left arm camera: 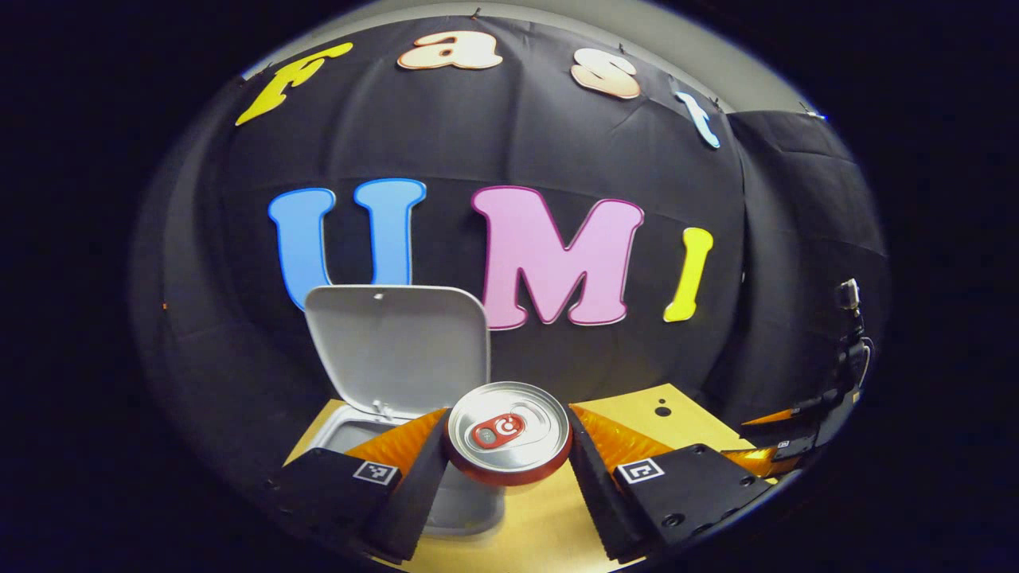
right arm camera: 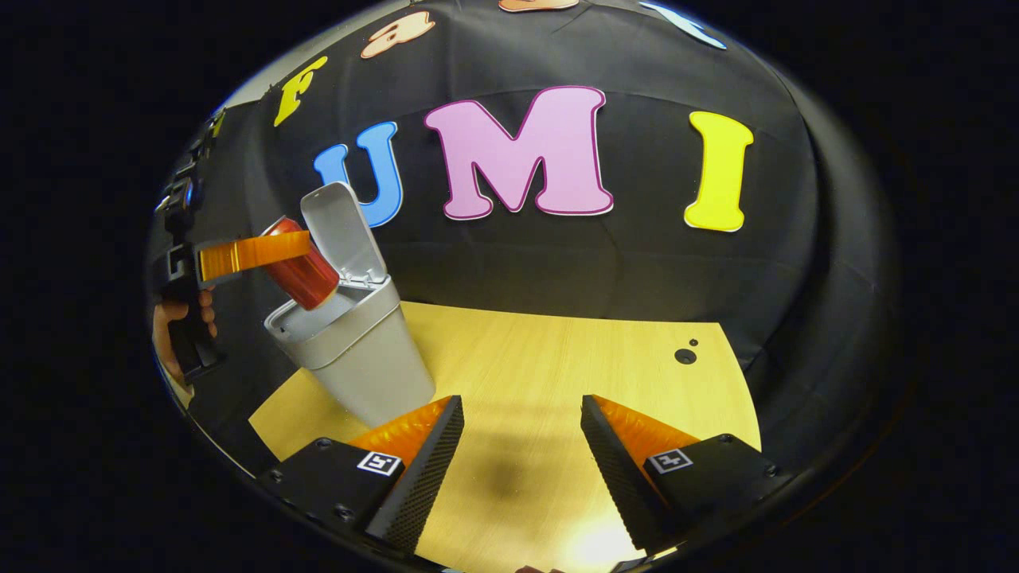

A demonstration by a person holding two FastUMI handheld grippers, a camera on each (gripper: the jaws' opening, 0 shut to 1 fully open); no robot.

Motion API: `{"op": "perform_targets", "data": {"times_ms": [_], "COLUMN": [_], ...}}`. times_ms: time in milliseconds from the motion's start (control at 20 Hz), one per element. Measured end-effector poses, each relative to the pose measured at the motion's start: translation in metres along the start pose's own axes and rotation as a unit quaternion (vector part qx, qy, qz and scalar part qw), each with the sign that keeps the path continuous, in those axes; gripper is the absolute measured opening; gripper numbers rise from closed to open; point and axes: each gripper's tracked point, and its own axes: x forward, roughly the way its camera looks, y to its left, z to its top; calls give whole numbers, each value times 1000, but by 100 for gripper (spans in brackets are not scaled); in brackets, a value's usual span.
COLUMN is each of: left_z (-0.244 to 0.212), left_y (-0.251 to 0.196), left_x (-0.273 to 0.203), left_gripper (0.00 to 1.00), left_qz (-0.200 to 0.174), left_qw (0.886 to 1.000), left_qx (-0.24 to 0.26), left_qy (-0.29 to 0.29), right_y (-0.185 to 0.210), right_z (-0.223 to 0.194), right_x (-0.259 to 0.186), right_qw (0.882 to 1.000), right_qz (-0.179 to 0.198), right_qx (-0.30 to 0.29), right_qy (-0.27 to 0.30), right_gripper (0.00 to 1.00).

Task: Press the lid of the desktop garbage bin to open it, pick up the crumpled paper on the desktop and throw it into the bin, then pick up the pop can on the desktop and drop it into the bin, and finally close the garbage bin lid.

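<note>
In the right gripper view, the right tongs [right arm camera: 516, 446] hang wide apart over the bare wooden worktop [right arm camera: 557, 358], gripping nothing. At the left, the grey garbage bin [right arm camera: 358, 350] stands with its lid [right arm camera: 344, 231] raised. The left tongs [right arm camera: 253, 253], held by a hand [right arm camera: 179, 330], clasp the red pop can [right arm camera: 301, 267], tilted over the bin's open mouth.

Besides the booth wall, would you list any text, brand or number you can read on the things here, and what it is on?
No readable words or numbers.
Pop can, held in the left gripper: a white symbol on its red tab, not a word.
Square markers on the left gripper and the right gripper: black-and-white patterns, no text.
Garbage bin: plain.
</note>
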Motion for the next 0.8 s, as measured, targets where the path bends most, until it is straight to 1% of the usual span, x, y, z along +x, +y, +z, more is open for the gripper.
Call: {"op": "perform_targets", "data": {"times_ms": [100,300,450,650,800], "left_z": [-14,-46,-50,-48,-40], "left_y": [37,82,93,93,104], "left_x": [3,6,7,11,13], "left_gripper": [84,85,84,86,89], "left_qz": [34,69,76,71,96], "left_qw": [999,996,995,996,994], "left_qx": [4,-14,-21,-18,-22], "left_qy": [17,60,60,52,39], "right_y": [6,15,20,21,16], "right_z": [-1,-12,-16,-18,-19], "right_x": [0,4,4,2,0], "right_qw": [1000,1000,1000,1000,1000], "right_qz": [3,9,11,8,1], "right_qx": [0,0,-3,-2,3], "right_qy": [0,12,16,17,16], "right_gripper": [96,96,97,97,97]}}
